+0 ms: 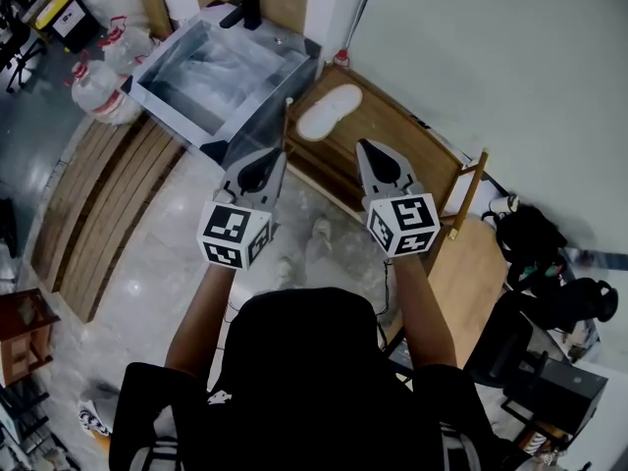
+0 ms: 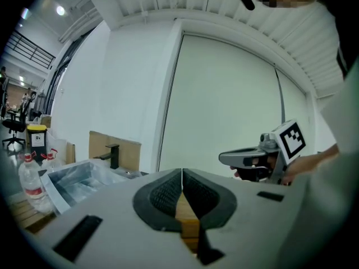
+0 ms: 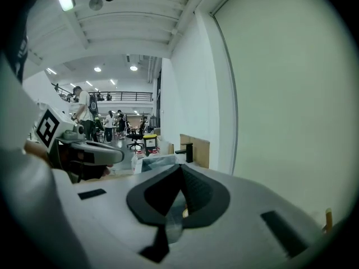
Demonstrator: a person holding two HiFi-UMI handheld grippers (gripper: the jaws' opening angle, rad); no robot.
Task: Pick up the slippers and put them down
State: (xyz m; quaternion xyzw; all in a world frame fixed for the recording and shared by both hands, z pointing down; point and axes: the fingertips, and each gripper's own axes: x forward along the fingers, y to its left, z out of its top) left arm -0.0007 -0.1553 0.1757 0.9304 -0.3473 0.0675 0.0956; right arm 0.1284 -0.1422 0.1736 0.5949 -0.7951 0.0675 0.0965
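One white slipper (image 1: 329, 111) lies flat on top of a low wooden rack (image 1: 392, 135), ahead of both grippers. My left gripper (image 1: 283, 152) points toward the rack's near left corner, its jaws shut with nothing between them (image 2: 182, 171). My right gripper (image 1: 360, 144) hovers just right of the slipper, over the rack, and its tips also meet empty (image 3: 180, 166). Each gripper shows in the other's view: the right gripper (image 2: 252, 160) and the left gripper (image 3: 95, 153). The slipper appears in neither gripper view.
A metal sink basin (image 1: 221, 72) with a black tap (image 1: 240, 8) stands left of the rack. Water bottles (image 1: 98, 91) and wooden planks (image 1: 98, 204) lie farther left. Black bags (image 1: 535, 243) sit to the right. A white wall runs behind the rack.
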